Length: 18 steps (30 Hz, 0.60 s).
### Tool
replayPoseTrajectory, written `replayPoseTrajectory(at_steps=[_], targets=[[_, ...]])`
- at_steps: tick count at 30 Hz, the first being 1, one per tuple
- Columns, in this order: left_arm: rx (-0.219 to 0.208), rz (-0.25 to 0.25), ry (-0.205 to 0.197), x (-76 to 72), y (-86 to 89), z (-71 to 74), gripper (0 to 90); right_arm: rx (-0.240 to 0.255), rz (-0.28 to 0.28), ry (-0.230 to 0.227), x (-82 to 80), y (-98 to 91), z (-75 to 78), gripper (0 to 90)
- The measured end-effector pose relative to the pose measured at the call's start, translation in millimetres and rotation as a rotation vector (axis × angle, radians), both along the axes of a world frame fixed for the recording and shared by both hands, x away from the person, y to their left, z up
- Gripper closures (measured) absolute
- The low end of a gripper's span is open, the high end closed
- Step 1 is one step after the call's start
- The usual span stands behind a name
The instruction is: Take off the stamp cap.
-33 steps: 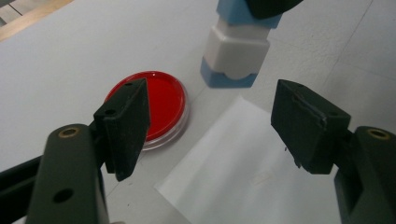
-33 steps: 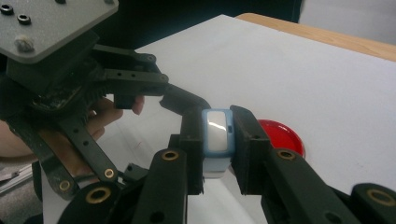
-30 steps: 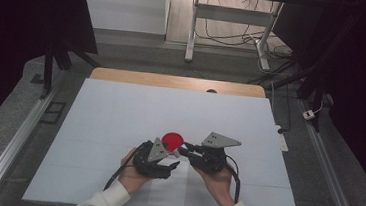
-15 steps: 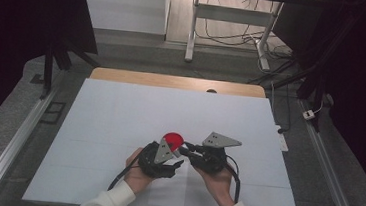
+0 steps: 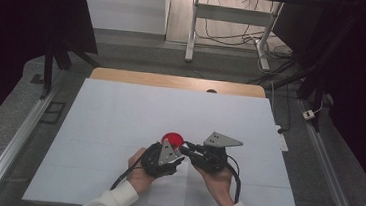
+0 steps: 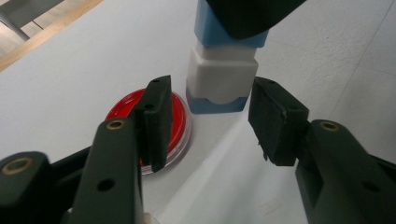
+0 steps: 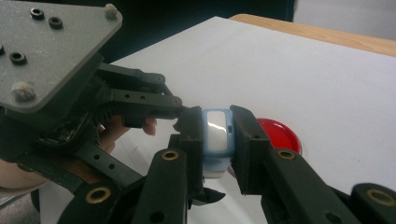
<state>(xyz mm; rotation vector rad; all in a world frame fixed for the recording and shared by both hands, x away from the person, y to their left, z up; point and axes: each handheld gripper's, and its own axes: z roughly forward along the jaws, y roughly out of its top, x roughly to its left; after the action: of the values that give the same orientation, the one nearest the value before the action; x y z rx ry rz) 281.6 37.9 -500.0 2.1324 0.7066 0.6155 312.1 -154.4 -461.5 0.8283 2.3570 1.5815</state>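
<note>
My right gripper (image 7: 217,135) is shut on a small blue and white block (image 7: 215,122), which it holds just above the white table. In the left gripper view the block's (image 6: 222,77) lower end hangs between the jaws of my left gripper (image 6: 208,121). Those jaws have just been closing. A gap still shows beside the left pad (image 6: 156,116), and the right pad (image 6: 275,119) is very near the block. A red round lid (image 5: 172,138) lies flat on the table right behind both grippers. In the high view the two grippers meet tip to tip near the table's front middle.
The white table top (image 5: 120,112) spreads wide to the left, right and back of the hands. A wooden strip (image 5: 173,81) runs along its far edge. Metal rails (image 5: 23,129) flank the table on both sides.
In the high view the left gripper has edged slightly toward the right gripper's tips. The right hand and the red lid stay where they were.
</note>
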Motion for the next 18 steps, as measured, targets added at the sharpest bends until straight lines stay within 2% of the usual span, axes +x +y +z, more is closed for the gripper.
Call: replayPoseTrajectory(at_steps=[18], targets=[[0.009,-0.002,-0.015,-0.5,-3.9,-0.3,58.9,0.01,-0.008,0.004,0.7,-1.4,-0.4,75.4]])
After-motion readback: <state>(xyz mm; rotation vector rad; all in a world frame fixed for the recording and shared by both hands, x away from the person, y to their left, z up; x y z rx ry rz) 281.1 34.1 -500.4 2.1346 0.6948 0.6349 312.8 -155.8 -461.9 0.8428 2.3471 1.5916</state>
